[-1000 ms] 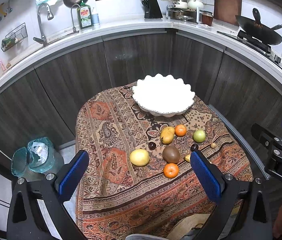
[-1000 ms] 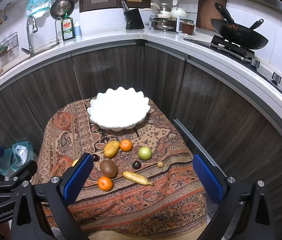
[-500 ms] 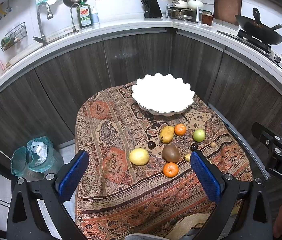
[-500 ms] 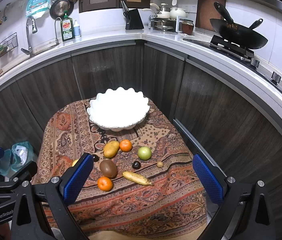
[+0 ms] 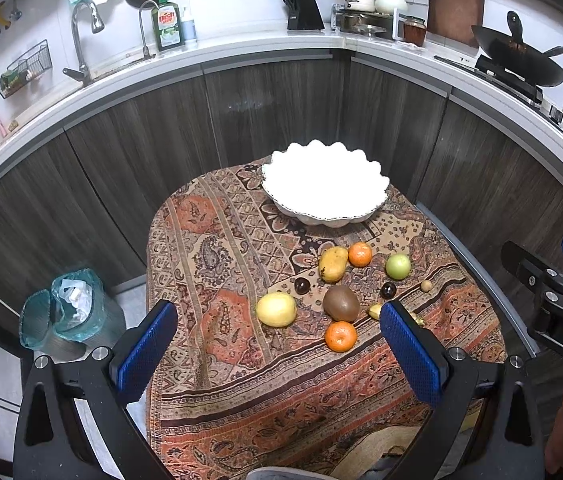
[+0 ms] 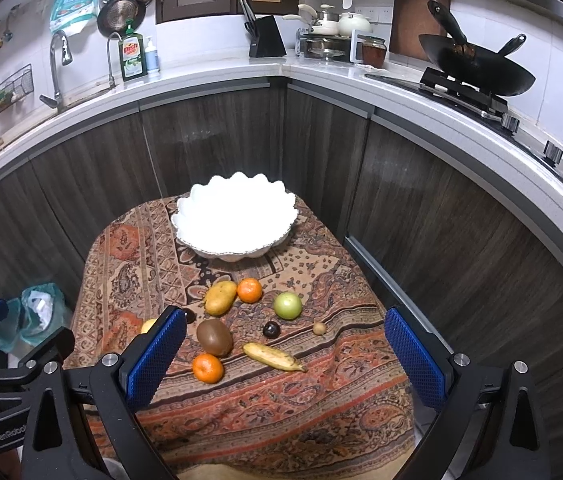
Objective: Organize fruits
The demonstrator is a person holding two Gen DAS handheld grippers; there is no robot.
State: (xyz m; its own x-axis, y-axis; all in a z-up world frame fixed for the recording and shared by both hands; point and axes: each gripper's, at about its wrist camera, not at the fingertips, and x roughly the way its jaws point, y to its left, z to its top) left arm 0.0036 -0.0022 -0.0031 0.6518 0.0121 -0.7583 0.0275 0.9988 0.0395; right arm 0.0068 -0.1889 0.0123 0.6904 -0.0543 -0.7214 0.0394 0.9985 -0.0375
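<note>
Both the left gripper (image 5: 277,354) and right gripper (image 6: 281,356) hover with fingers spread wide, holding nothing. The fruits (image 6: 213,337) lie scattered on the tabletop (image 6: 281,408) just ahead of them, the white bowl (image 6: 237,220) beyond.

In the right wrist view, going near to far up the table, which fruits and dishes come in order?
Near orange → banana → kiwi → green apple → far orange → white scalloped bowl, with no fruit in it.
</note>
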